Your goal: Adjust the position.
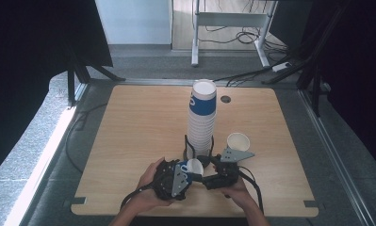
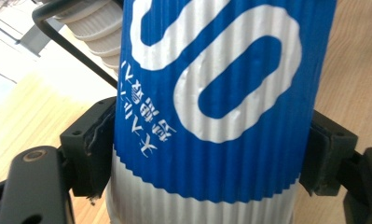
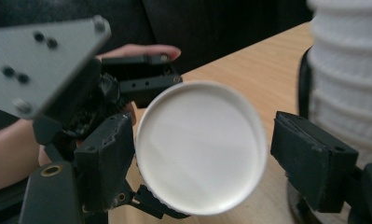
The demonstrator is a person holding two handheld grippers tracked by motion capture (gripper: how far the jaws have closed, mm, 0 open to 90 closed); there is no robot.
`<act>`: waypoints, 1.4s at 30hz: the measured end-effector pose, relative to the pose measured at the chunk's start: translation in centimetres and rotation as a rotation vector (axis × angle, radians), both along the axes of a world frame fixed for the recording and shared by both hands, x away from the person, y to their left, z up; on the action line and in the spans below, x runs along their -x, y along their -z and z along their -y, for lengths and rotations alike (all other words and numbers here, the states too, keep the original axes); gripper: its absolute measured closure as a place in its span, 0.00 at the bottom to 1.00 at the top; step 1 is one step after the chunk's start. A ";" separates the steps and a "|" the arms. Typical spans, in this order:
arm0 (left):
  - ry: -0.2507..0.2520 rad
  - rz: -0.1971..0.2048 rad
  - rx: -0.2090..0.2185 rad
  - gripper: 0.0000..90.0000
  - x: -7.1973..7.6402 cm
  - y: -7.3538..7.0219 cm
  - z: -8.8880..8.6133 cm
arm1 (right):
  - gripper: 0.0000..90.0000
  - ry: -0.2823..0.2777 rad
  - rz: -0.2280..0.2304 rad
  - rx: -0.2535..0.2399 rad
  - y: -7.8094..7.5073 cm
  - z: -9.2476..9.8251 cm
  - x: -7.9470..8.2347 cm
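Observation:
A blue-and-white ribbed paper cup [image 1: 194, 165] lies on its side near the front of the wooden table [image 1: 143, 122]. My left gripper [image 1: 191, 172] is shut on it, and in the left gripper view both pads press the cup's [image 2: 211, 93] blue wall. My right gripper [image 1: 205, 178] faces it from the right. In the right gripper view the cup's round white end [image 3: 200, 144] sits between the jaws of my right gripper [image 3: 202, 149], which stand wide apart with a small gap at the right pad. The left gripper's grey plate [image 3: 39, 56] shows behind it.
A tall stack of cups [image 1: 202, 117] stands in a black wire holder [image 1: 186, 143] just behind the grippers. One white cup [image 1: 238, 141] stands upright to the stack's right. A cable hole [image 1: 225, 99] lies at the table's far side.

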State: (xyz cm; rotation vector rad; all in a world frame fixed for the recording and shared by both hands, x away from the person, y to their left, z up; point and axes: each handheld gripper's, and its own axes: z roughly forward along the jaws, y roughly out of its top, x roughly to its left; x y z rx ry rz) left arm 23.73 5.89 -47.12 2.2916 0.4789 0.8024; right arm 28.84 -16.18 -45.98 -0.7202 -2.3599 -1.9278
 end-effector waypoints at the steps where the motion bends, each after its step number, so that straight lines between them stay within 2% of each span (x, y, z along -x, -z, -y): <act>1: 0.000 0.000 0.000 0.22 0.0 0.0 0.0 | 0.24 0.005 0.005 -0.001 -0.2 0.2 0.0; 3: 0.001 -0.002 -0.001 0.22 0.0 0.0 0.0 | 0.24 0.008 0.009 -0.005 -0.4 0.5 0.0; 10: -0.006 -0.004 -0.015 0.22 -0.2 0.1 -0.1 | 0.24 0.024 0.047 0.049 -1.1 1.6 0.1; 16: -0.015 0.023 -0.050 0.22 -0.3 0.0 -0.2 | 0.24 0.002 0.073 0.148 -1.3 1.4 0.2; 20: -0.013 0.027 -0.066 0.22 -0.3 -0.1 -0.1 | 0.24 -0.022 0.082 0.207 -1.6 1.2 0.1; 21: -0.013 0.027 -0.066 0.22 -0.3 -0.1 -0.1 | 0.24 -0.022 0.082 0.207 -1.6 1.2 0.1; 26: -0.002 0.023 -0.077 0.22 -0.3 -0.1 0.2 | 0.25 -0.067 0.078 0.285 -2.5 1.1 -0.2; 33: 0.005 0.038 -0.096 0.22 -0.3 0.0 0.5 | 0.25 -0.130 0.064 0.373 -3.8 0.3 -0.9; 38: 0.012 0.061 -0.112 0.22 -0.1 0.0 0.6 | 0.24 -0.171 0.048 0.415 -3.8 -0.7 -1.2; 42: 0.025 0.066 -0.121 0.22 0.1 -0.1 0.8 | 0.23 -0.189 0.032 0.430 -3.2 -1.4 -1.4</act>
